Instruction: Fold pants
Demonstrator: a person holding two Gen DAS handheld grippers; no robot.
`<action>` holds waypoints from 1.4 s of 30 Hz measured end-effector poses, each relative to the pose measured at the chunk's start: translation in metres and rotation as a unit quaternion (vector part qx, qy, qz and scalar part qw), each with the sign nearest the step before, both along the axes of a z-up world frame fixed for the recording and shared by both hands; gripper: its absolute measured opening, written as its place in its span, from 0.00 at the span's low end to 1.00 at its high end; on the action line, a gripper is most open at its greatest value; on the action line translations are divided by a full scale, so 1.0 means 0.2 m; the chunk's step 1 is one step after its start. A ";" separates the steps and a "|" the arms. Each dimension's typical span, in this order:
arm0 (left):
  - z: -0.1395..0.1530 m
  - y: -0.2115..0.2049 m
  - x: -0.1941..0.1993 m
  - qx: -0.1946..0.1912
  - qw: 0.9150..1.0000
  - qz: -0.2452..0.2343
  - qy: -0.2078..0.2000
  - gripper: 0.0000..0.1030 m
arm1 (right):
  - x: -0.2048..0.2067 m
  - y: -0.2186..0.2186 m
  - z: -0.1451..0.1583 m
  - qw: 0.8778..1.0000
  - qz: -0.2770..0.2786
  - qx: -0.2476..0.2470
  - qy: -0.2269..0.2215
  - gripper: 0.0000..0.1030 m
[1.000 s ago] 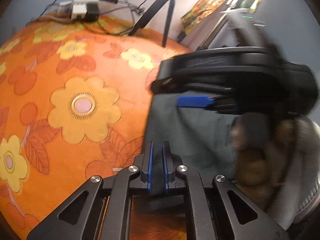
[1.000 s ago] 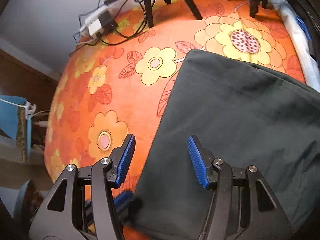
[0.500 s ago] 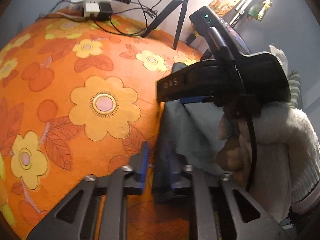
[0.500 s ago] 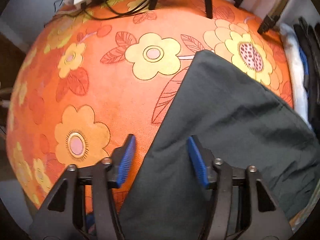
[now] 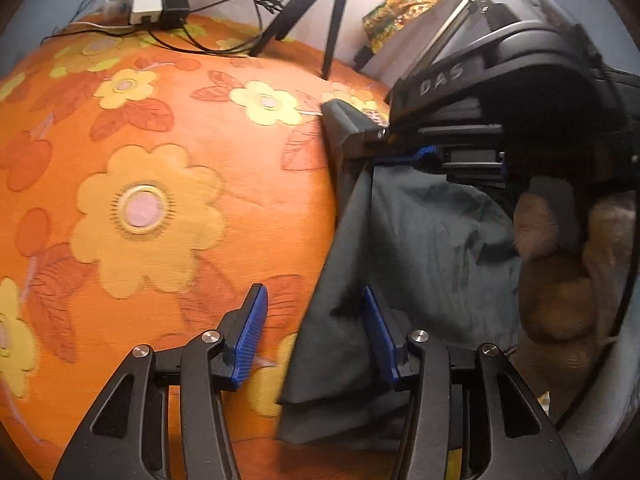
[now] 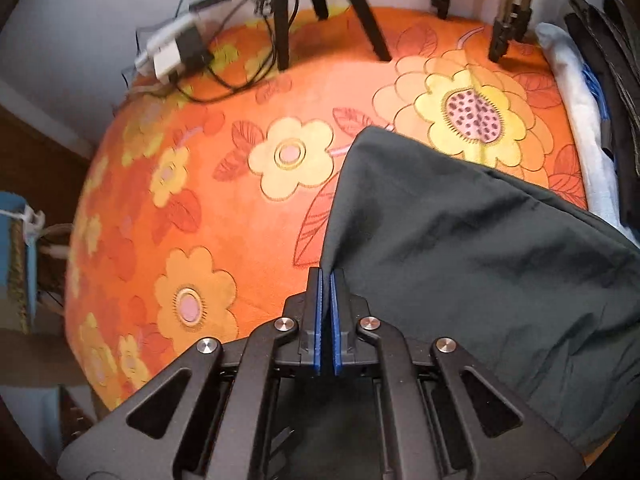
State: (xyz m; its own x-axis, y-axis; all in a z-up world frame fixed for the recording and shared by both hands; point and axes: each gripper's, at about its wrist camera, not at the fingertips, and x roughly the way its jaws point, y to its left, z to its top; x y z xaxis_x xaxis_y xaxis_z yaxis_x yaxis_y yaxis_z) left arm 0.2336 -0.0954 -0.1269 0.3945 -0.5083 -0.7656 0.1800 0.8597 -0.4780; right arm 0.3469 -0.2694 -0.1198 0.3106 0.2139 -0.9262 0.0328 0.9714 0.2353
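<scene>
My right claw point(image 6: 326, 276) has snapped together on the pants point(image 6: 460, 240) edge; my left claw point(image 5: 312, 320) is opening, cloth hanging loose between its pads. Pants lie part-folded on the orange floral cover point(image 5: 160, 168); more folding remains.

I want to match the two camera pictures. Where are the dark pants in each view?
Left wrist view: the pants fill the lower right, their left edge between the opening fingers of the left hand-held gripper.
Right wrist view: the pants cover the right half; the right hand-held gripper is shut on their left edge.
Shared landmark: the white power strip, upper left in both.
</scene>
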 end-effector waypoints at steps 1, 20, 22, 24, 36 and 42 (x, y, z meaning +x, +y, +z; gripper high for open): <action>-0.01 -0.01 0.01 -0.009 1.000 -0.001 0.005 0.40 | -0.01 -0.01 0.02 1.000 -0.003 0.004 -0.005 0.04; 0.37 -0.42 -0.30 -0.070 0.986 -0.069 -0.135 0.07 | -0.29 -0.55 0.32 0.987 -0.068 0.098 -0.104 0.03; 0.36 -0.50 -0.32 -0.078 0.985 -0.083 -0.127 0.06 | -0.35 -0.64 0.35 0.987 -0.077 0.086 -0.111 0.03; 0.35 -0.65 -0.35 -0.079 0.983 -0.109 -0.124 0.06 | -0.40 -0.73 0.37 0.987 -0.084 0.075 -0.117 0.03; 0.25 -1.53 -0.51 -0.088 0.967 -0.219 -0.092 0.04 | -0.75 -1.56 0.35 0.972 -0.196 -0.014 -0.126 0.03; 0.16 -1.69 -0.56 -0.056 0.964 -0.248 -0.077 0.04 | -0.88 -1.93 0.21 0.958 -0.261 -0.019 -0.118 0.01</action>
